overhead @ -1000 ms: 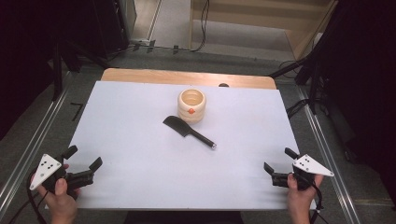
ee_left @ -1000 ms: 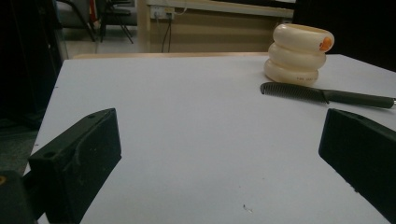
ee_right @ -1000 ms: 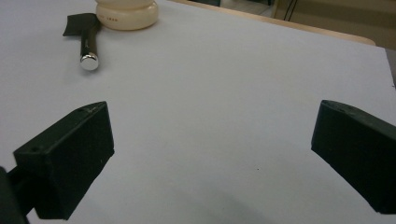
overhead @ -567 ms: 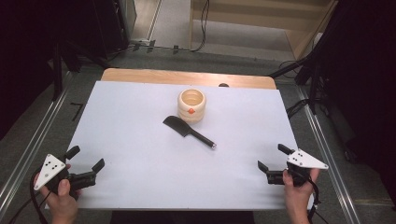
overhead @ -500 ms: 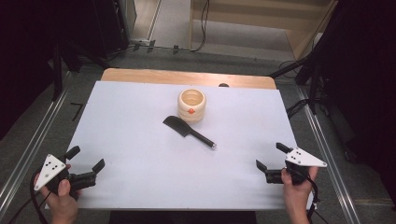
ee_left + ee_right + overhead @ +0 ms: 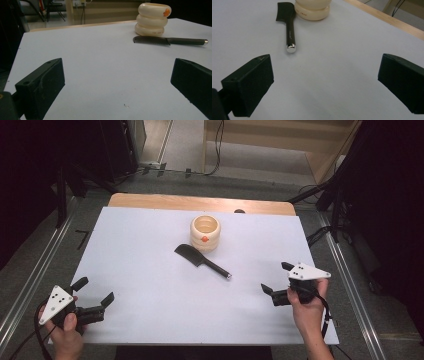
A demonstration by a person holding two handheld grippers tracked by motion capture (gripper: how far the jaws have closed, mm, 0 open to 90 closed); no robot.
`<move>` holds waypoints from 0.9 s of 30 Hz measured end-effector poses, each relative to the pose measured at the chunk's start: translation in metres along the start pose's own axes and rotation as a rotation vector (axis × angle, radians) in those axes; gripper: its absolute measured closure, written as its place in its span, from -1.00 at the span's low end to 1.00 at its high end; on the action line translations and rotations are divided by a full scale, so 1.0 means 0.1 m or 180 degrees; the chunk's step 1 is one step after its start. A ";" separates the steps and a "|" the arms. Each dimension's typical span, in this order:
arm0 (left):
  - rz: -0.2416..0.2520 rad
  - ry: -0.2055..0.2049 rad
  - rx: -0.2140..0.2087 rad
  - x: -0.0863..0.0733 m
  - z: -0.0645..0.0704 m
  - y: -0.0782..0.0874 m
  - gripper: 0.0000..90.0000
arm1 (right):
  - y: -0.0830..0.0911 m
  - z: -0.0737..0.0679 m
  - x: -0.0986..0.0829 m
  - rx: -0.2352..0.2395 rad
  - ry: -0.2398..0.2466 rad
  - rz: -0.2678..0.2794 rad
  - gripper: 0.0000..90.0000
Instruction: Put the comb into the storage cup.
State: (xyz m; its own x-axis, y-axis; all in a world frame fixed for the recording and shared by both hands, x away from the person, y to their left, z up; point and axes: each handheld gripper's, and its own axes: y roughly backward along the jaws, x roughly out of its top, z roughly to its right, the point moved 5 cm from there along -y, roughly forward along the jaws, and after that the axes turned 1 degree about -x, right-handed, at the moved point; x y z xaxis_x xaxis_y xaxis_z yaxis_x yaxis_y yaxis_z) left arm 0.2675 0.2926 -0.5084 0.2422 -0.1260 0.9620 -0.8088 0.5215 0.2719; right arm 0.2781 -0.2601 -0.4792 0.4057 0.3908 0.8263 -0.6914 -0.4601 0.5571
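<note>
A black comb (image 6: 202, 261) with a silver-tipped handle lies at the middle of the white table sheet (image 6: 150, 245), its handle pointing toward the right front. Just behind it stands a cream ribbed cup (image 6: 205, 232) with an orange mark. My left gripper (image 6: 94, 290) is held open and empty at the front left corner, and it sees the comb (image 6: 160, 40) and the cup (image 6: 152, 20) far ahead. Open and empty too, my right gripper (image 6: 275, 277) hovers at the front right, a short way from the comb's handle tip (image 6: 290, 27) and the cup (image 6: 312, 10).
A wooden board edge (image 6: 200, 202) runs along the back of the sheet. Metal rails (image 6: 30, 280) flank the table on both sides. Dark stands and cables (image 6: 320, 232) sit on the floor beyond.
My right gripper has moved a little left and forward, toward the comb's handle. The left gripper has shifted only slightly. Comb and cup stay where they were.
</note>
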 end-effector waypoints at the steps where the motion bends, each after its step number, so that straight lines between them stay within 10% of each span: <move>1: 0.0000 0.0001 0.0000 0.00 0.00 0.00 -1.00 | -0.02 0.00 0.03 0.0021 0.0015 -0.0017 -1.00; 27: -0.0021 -0.0028 0.0005 0.00 0.01 -0.01 -1.00 | -0.49 -0.08 0.55 0.0248 0.0344 -0.0560 -1.00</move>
State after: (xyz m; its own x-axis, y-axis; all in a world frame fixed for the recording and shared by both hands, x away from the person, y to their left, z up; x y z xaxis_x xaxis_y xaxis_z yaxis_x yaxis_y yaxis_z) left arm 0.2681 0.2912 -0.5088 0.2427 -0.1368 0.9604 -0.8081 0.5192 0.2782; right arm 0.3292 -0.2098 -0.4618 0.4466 0.5518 0.7043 -0.5656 -0.4359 0.7001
